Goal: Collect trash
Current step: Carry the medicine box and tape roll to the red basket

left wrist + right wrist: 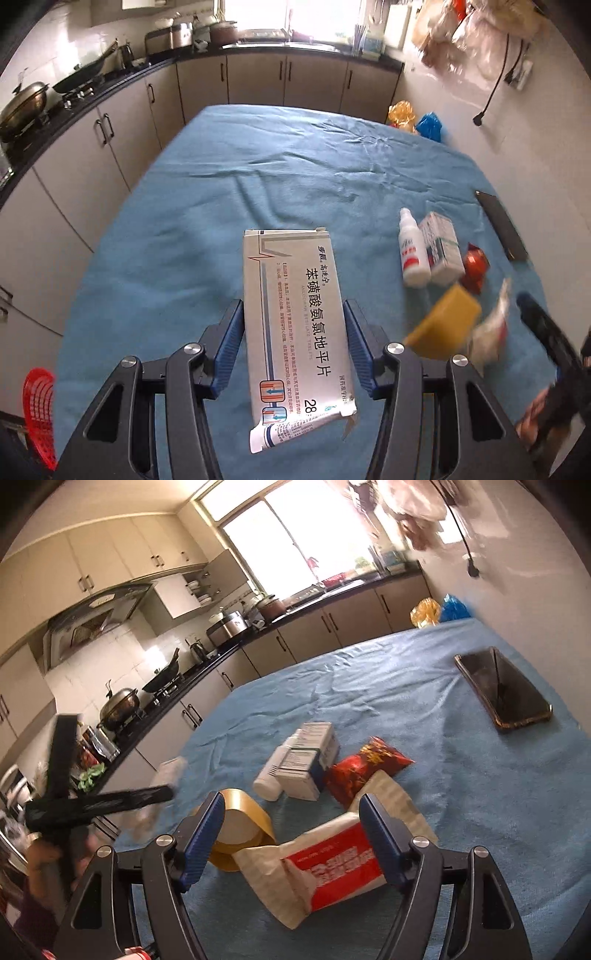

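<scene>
My left gripper (pixel 294 332) is shut on a flattened white medicine carton (pixel 295 325) with blue print and holds it above the blue cloth. My right gripper (pixel 291 830) is open, its fingers on either side of a torn white and red paper wrapper (pixel 325 864) that lies on the cloth. A yellow tape roll (pixel 240 827) lies just left of the wrapper. A red snack packet (pixel 365 768) lies behind it. In the left wrist view the wrapper (pixel 491 328) and tape roll (pixel 447 321) look blurred at the right.
A white bottle (pixel 412 251) and a small white box (pixel 441 247) lie together on the blue tablecloth (pixel 221 206). A dark phone (pixel 502 690) lies at the far right. A red basket (pixel 38 402) stands at the lower left. Kitchen counters run along the left and back.
</scene>
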`<state>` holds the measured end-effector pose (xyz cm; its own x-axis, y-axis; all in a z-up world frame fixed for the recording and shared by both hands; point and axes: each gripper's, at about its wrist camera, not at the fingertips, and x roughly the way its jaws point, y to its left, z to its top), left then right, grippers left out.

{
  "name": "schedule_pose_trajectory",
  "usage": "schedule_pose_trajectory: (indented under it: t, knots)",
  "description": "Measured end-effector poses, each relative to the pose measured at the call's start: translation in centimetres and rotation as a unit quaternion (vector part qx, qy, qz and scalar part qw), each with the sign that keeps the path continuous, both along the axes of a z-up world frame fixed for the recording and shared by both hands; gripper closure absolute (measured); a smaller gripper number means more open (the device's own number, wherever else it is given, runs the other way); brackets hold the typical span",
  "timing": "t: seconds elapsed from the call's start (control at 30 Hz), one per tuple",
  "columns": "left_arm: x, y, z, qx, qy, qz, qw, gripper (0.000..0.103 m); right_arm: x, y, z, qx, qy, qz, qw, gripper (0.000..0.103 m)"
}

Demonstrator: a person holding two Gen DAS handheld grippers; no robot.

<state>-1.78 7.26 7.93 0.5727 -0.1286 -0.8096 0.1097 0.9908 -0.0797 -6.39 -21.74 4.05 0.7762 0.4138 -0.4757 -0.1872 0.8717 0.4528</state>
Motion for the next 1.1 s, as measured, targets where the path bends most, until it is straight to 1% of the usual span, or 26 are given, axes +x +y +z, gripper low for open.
schedule_pose_trajectory:
  t: [0.1, 0.2, 0.3, 0.37, 0.4, 0.43, 0.47, 0.53, 0.57, 0.6, 0.63, 0.67, 0.7, 0.73, 0.83, 0.93, 1.1]
  knots:
    - [-3.4, 2.0, 0.3, 0.005, -0.016, 0.007, 0.9998, 0.050, -0.7, 2.3, 1.0, -0.015, -0.011, 0.030, 0.999, 0.017]
    - [-6.1, 3.9, -0.1, 0.013, -0.029, 0.024, 0.9992, 0.050, -1.0, 4.8, 1.5, -0.032, -0.002, 0.054, 0.998, 0.017]
    - [-8.0, 5.8, -0.6, 0.012, -0.036, 0.042, 0.9984, 0.050, -0.8, 7.2, 1.2, -0.054, 0.018, 0.051, 0.997, 0.017]
    - [-8.9, 6.9, -0.9, 0.006, -0.038, 0.052, 0.9979, 0.050, -0.3, 8.5, 0.7, -0.068, 0.036, 0.031, 0.997, 0.023]
    - [-9.4, 7.5, -1.0, 0.003, -0.040, 0.058, 0.9975, 0.050, -0.2, 8.8, 0.3, -0.068, 0.043, 0.026, 0.996, 0.029]
    - [-9.8, 8.1, -1.1, 0.002, -0.042, 0.062, 0.9972, 0.050, 0.2, 9.4, -0.1, -0.067, 0.058, 0.017, 0.996, 0.033]
    - [-10.1, 8.8, -1.3, 0.002, -0.043, 0.068, 0.9968, 0.050, 0.5, 9.8, -0.3, -0.068, 0.068, 0.010, 0.995, 0.035]
    - [-10.6, 9.7, -1.6, 0.002, -0.043, 0.075, 0.9962, 0.050, 0.9, 10.9, -0.6, -0.081, 0.078, -0.011, 0.994, 0.043]
    - [-10.9, 10.3, -1.8, 0.003, -0.043, 0.080, 0.9958, 0.050, 0.9, 11.3, -0.6, -0.091, 0.078, -0.025, 0.992, 0.045]
    - [-11.0, 10.7, -2.0, 0.003, -0.043, 0.084, 0.9956, 0.050, 1.0, 11.7, -0.6, -0.099, 0.076, -0.038, 0.991, 0.049]
    - [-11.3, 11.3, -2.1, 0.001, -0.042, 0.088, 0.9952, 0.050, 1.2, 12.1, -0.4, -0.103, 0.075, -0.045, 0.991, 0.058]
    - [-11.6, 11.7, -2.2, -0.002, -0.041, 0.091, 0.9950, 0.050, 1.4, 12.5, -0.4, -0.113, 0.074, -0.054, 0.989, 0.065]
    - [-11.8, 12.3, -2.2, -0.005, -0.041, 0.094, 0.9947, 0.050, 1.7, 12.7, -0.5, -0.122, 0.075, -0.061, 0.988, 0.083]
    - [-12.2, 12.9, -2.3, -0.007, -0.042, 0.097, 0.9944, 0.050, 1.9, 12.8, -0.7, -0.126, 0.081, -0.064, 0.987, 0.087]
    - [-13.3, 14.6, -2.1, -0.006, -0.048, 0.111, 0.9926, 0.050, 1.8, 12.8, -0.8, -0.109, 0.083, -0.063, 0.989, 0.089]
    - [-14.3, 16.2, -2.0, -0.009, -0.055, 0.124, 0.9907, 0.050, 1.2, 13.1, -0.4, -0.108, 0.070, -0.055, 0.990, 0.090]
    - [-15.7, 18.8, -1.8, -0.014, -0.061, 0.151, 0.9866, 0.050, -0.5, 14.7, 0.8, -0.111, 0.049, -0.024, 0.992, 0.091]
